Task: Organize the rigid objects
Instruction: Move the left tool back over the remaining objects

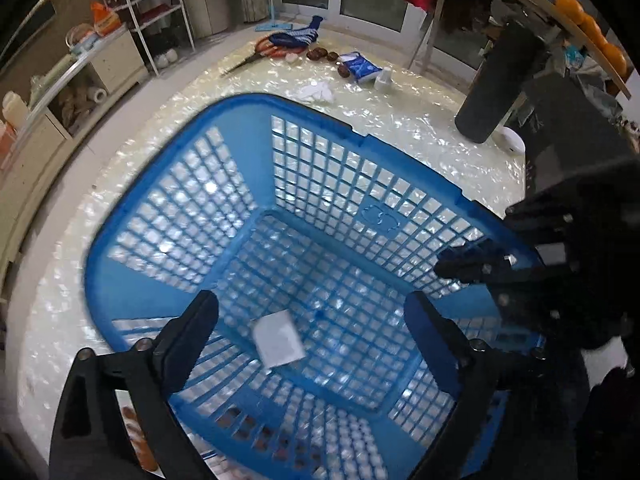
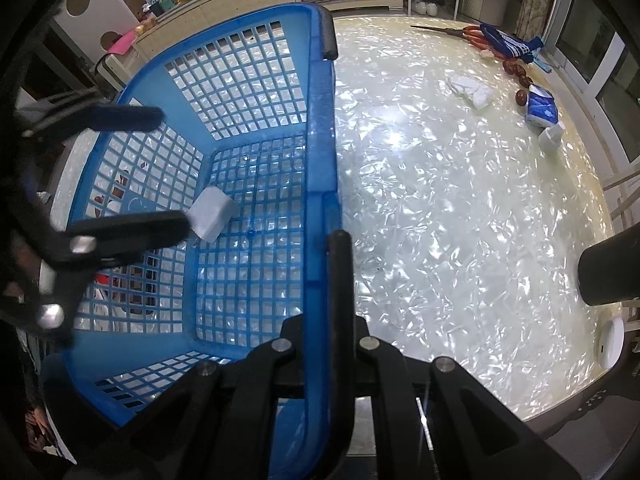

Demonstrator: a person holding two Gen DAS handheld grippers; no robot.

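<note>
Left gripper (image 1: 312, 328) gapes empty above blue basket (image 1: 120, 216) on pearly table (image 1: 440, 136).

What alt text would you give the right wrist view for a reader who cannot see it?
The right gripper is shut on the near rim of a blue basket on a shiny pale table. The left gripper hangs open over the basket above a small white block. Scissors and a blue packet lie far across the table.
</note>
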